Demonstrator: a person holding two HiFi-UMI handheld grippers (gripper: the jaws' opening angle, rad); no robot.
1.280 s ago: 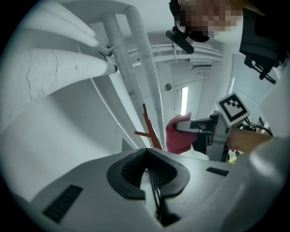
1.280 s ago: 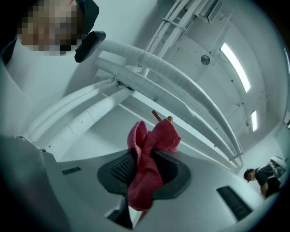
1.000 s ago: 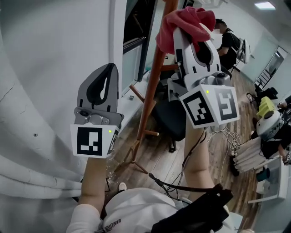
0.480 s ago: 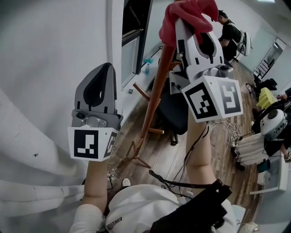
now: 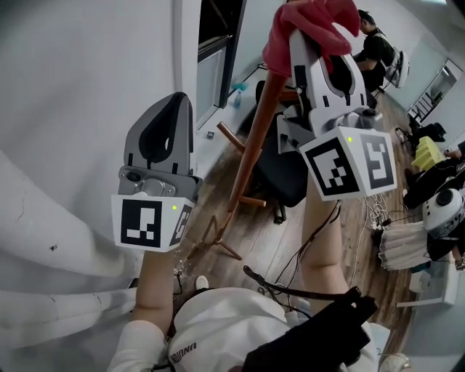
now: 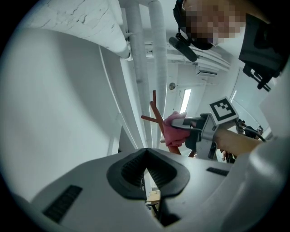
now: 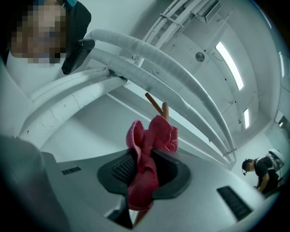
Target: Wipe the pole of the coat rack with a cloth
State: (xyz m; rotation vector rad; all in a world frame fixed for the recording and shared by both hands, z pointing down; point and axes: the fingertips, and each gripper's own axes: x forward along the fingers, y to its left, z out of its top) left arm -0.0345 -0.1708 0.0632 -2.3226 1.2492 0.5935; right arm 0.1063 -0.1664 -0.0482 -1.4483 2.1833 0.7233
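Holding the pink cloth (image 5: 305,18) clamped in the right tool (image 5: 316,36), we find the coat rack's pole (image 5: 256,138) just beyond its tips, long axis slanting downward; the left tool (image 5: 179,98), closed on nothing, hovers farther off.

The right claw (image 5: 314,38) holds a pink cloth (image 5: 309,18) against the pole (image 5: 253,149).
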